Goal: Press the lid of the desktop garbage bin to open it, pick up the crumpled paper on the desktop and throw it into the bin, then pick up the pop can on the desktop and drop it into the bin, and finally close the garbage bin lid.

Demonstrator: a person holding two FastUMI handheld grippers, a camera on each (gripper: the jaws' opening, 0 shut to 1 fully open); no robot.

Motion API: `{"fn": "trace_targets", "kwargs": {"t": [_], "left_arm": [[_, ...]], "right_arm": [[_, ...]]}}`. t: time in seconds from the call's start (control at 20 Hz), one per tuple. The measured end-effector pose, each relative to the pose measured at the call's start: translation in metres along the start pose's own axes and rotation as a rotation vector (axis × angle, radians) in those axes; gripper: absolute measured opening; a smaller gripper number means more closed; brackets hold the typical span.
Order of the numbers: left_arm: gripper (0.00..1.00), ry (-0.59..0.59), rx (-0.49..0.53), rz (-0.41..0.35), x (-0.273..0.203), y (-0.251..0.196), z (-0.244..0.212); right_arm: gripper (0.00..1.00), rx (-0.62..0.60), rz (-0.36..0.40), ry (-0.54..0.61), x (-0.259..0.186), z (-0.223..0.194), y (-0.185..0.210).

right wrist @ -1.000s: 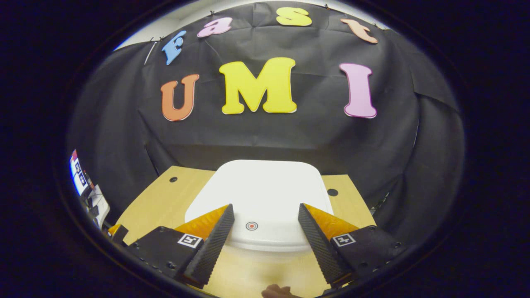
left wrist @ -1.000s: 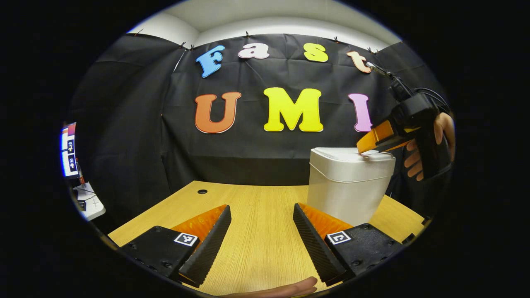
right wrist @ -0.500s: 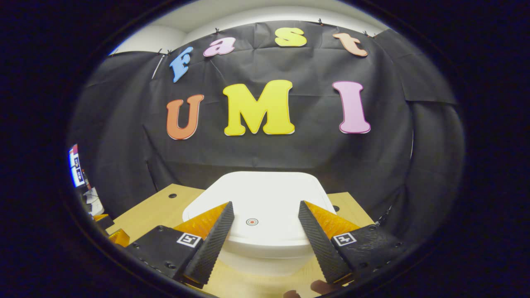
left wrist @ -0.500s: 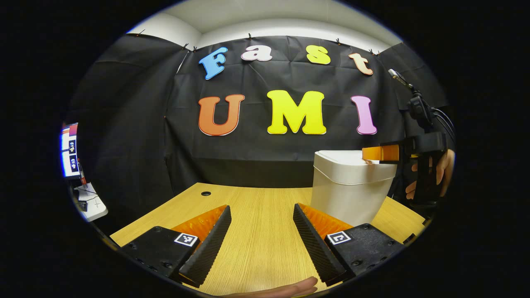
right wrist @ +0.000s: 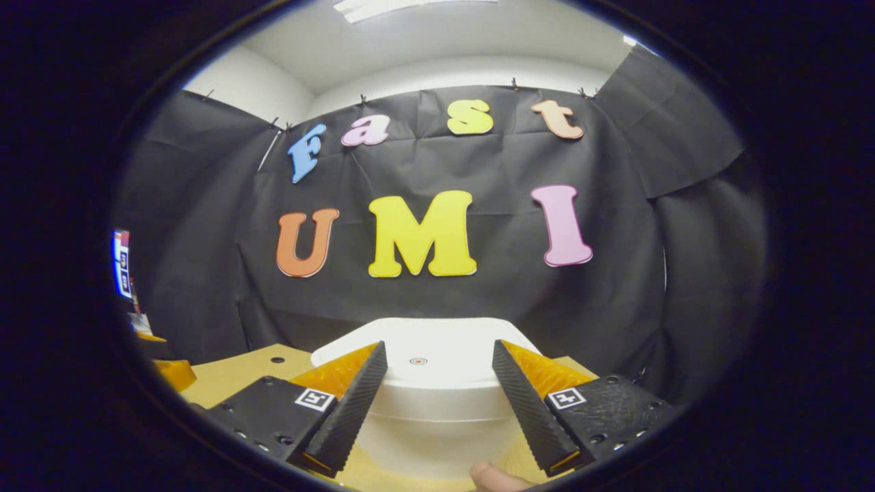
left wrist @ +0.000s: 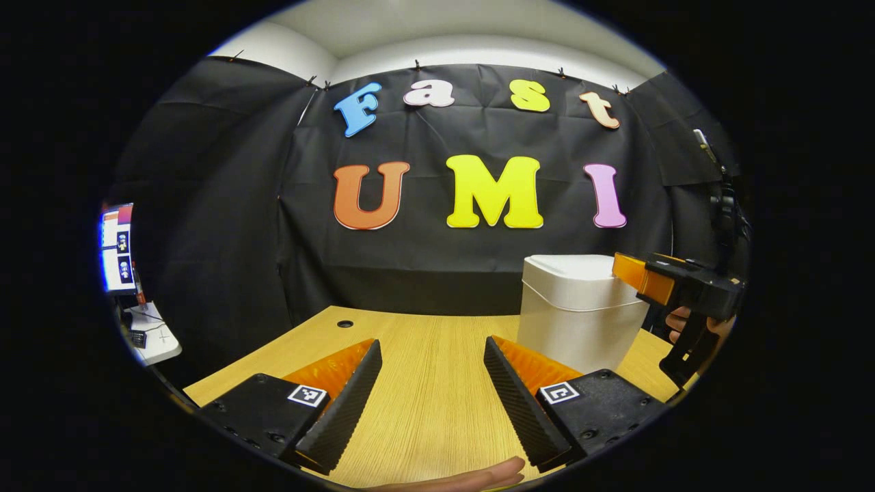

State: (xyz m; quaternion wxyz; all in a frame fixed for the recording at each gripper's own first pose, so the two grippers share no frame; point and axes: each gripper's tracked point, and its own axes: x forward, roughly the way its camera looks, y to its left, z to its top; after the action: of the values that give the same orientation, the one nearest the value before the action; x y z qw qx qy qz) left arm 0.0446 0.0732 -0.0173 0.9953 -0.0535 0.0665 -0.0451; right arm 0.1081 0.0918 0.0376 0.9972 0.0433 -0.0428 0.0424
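The white desktop garbage bin [left wrist: 577, 311] stands on the wooden surface [left wrist: 424, 383] ahead and to the right of the left tongs [left wrist: 432, 383], directly before the right tongs [right wrist: 437, 403]; both gape wide, holding nothing. Its lid [right wrist: 424, 355] lies flat and looks shut, though the seam is hard to read. With the surface around the tongs bare, the task seems at or near its end.

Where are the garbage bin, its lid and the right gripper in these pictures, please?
garbage bin [left wrist: 574, 328]: left gripper view, on its front wall.
lid [right wrist: 437, 348]: right gripper view, on its flat top.
right gripper [right wrist: 437, 410]: right gripper view, midway between its open fingertips.
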Motion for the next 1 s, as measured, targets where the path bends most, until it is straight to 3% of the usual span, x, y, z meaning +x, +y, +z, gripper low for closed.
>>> {"fn": "trace_targets", "kwargs": {"t": [0.05,0.25,0.55,0.65,1.0], "left_arm": [[0.97,-0.009,0.001,-0.008,-0.002,-0.003,0.002],[0.97,-0.037,0.005,-0.023,-0.005,-0.008,0.009],[0.97,-0.028,-0.006,0.004,-0.005,-0.01,0.006],[0.97,-0.05,-0.012,0.001,-0.008,-0.012,0.012],[0.97,-0.084,0.01,0.007,-0.022,-0.016,0.023]], "right_arm": [[0.97,-0.025,0.002,-0.002,-0.004,-0.002,0.0],[0.96,-0.068,-0.032,-0.017,-0.03,-0.008,-0.01],[0.94,-0.049,0.035,-0.079,-0.099,0.0,-0.011],[0.94,-0.078,0.017,-0.101,-0.115,0.001,-0.022],[0.94,-0.072,-0.017,0.015,-0.155,-0.025,-0.045]]}}
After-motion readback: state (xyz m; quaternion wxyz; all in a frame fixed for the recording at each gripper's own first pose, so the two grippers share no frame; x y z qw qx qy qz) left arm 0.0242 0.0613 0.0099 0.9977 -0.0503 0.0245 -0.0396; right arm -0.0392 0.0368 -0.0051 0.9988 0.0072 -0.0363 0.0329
